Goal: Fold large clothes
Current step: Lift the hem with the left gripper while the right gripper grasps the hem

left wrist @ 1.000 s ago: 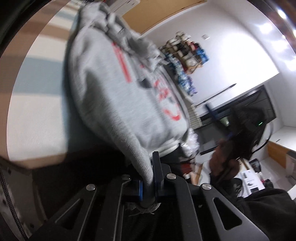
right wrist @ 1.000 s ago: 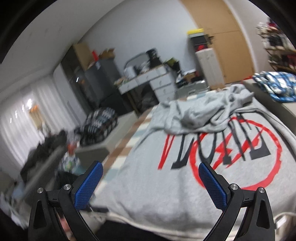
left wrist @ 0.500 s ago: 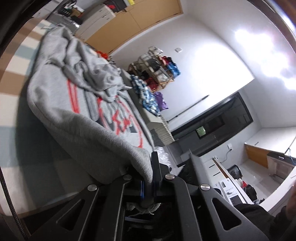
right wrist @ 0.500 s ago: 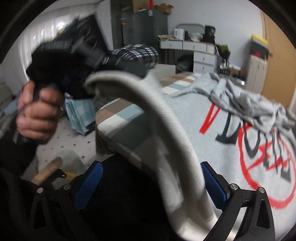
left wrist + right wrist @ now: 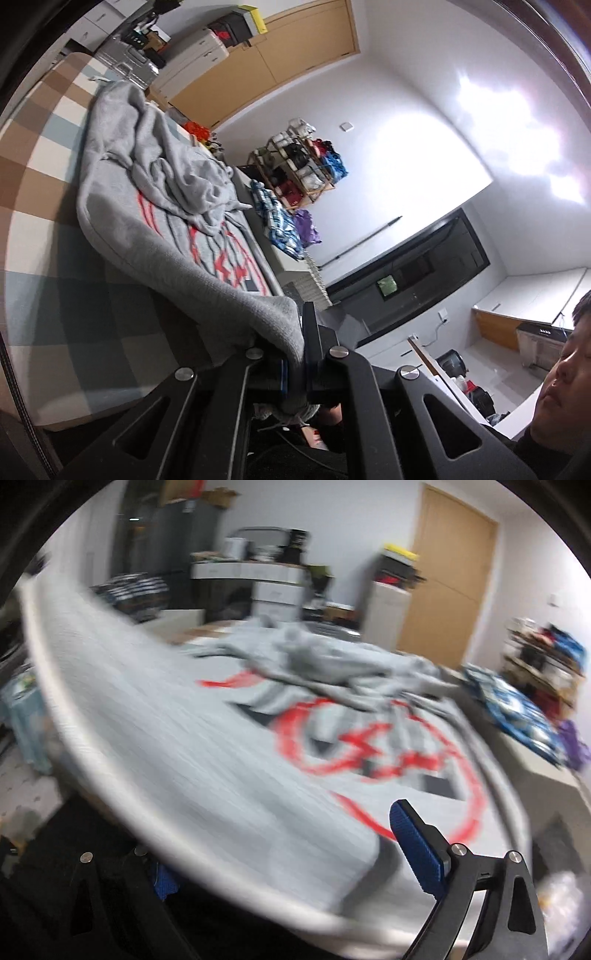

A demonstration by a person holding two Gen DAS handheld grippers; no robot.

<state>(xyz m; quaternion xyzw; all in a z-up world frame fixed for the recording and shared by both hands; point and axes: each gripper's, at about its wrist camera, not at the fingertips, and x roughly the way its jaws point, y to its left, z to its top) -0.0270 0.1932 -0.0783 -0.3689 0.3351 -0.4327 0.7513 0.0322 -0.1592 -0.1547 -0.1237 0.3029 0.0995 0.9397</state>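
A grey sweatshirt (image 5: 155, 206) with a red and black print lies spread over the checked bed (image 5: 44, 177), its sleeves bunched at the far end. My left gripper (image 5: 295, 369) is shut on a corner of its near hem and holds that corner up off the bed. In the right wrist view the sweatshirt (image 5: 207, 738) is blurred and its pale hem band runs across the lower frame. My right gripper (image 5: 291, 864) stands wide open with that hem between its jaws. One blue pad (image 5: 417, 849) shows above the cloth; the other is mostly hidden under the band.
Blue patterned and purple clothes (image 5: 284, 225) lie on a low surface beside the bed. A wooden rack (image 5: 303, 162) of clothes stands by the wall, and a wooden door (image 5: 443, 590) and a cluttered desk (image 5: 273, 579) beyond the bed. A person's head (image 5: 569, 369) is at the right edge.
The left gripper has risen with the hem corner still pinched. The right gripper has dropped and swung toward the lifted hem, which now crosses between its open jaws.
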